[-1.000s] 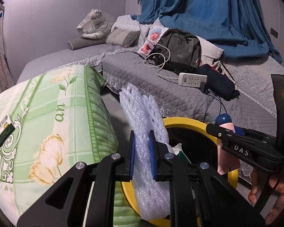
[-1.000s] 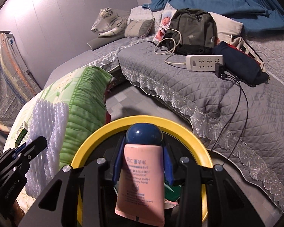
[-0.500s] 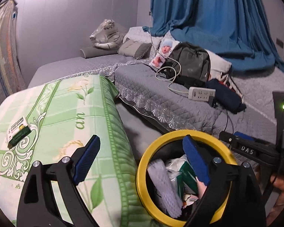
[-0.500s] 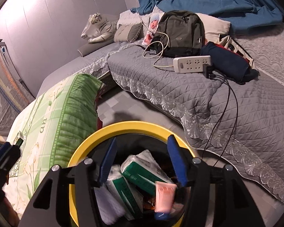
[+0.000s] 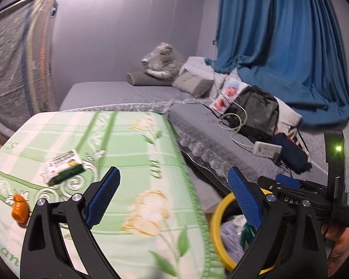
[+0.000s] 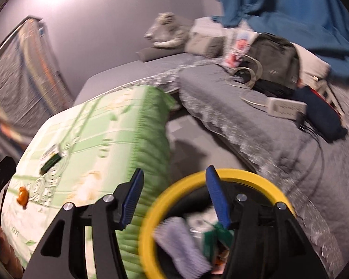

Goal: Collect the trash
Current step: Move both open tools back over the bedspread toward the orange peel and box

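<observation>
A yellow-rimmed bin (image 5: 217, 214) (image 6: 244, 174) stands on the floor between the green bed and the grey bed. It holds bubble wrap (image 6: 181, 241), green-and-white packets and other trash. My left gripper (image 5: 172, 200) is open and empty over the green floral bedspread (image 5: 132, 153). My right gripper (image 6: 174, 200) is open and empty just above the bin. A small green-and-white box (image 5: 65, 166) (image 6: 50, 158) and an orange scrap (image 5: 19, 210) (image 6: 22, 196) lie on the bedspread, left of both grippers.
A grey quilted bed (image 5: 216, 144) carries a backpack (image 5: 256, 107), a white power strip (image 5: 267, 148), cables, a doll and a dark pouch. A blue curtain (image 5: 279, 34) hangs behind. A covered rack (image 5: 16, 69) stands at the left wall.
Both grippers opened and dropped the bubble wrap and the pink tube into the bin. Both then lifted and swung left, towards the green bedspread.
</observation>
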The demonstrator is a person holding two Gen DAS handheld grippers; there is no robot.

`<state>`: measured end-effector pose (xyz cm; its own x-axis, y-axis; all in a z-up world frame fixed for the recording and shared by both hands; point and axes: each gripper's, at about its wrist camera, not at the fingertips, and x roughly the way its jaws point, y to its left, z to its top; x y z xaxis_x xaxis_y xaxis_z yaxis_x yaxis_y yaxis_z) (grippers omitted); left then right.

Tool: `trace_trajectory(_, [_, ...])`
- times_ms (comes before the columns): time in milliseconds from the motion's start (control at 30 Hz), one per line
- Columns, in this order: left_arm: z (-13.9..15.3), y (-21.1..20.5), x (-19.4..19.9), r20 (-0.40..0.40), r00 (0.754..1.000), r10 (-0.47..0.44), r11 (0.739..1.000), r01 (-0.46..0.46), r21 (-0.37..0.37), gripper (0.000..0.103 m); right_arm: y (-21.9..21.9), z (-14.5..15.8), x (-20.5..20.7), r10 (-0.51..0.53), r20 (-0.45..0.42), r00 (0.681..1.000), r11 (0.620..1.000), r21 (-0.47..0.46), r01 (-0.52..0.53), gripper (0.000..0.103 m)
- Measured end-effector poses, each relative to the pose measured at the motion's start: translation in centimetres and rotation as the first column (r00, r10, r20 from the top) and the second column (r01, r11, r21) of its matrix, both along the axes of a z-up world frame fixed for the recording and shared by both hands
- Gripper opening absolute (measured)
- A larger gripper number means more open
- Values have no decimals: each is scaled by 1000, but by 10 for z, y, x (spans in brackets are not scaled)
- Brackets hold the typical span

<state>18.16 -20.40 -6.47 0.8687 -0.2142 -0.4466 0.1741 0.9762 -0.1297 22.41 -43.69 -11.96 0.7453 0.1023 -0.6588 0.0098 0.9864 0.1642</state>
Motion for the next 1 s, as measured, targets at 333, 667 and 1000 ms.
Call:
trace_trajectory(333, [-39,178,-17,16,915,403,900,-400,176,93,128,12,25,296,25,955,955,-8,-296,58])
trace_trajectory(667, [-96,267,-4,-177,848,499,861,-461,215,93,220,16,47,472,-7,882,882,9,-472,59])
trace_trajectory(1000, [-119,282,25,-285,851,441,898,-413,155,45,269,14,53,550,-45,834,835,12,-550,65])
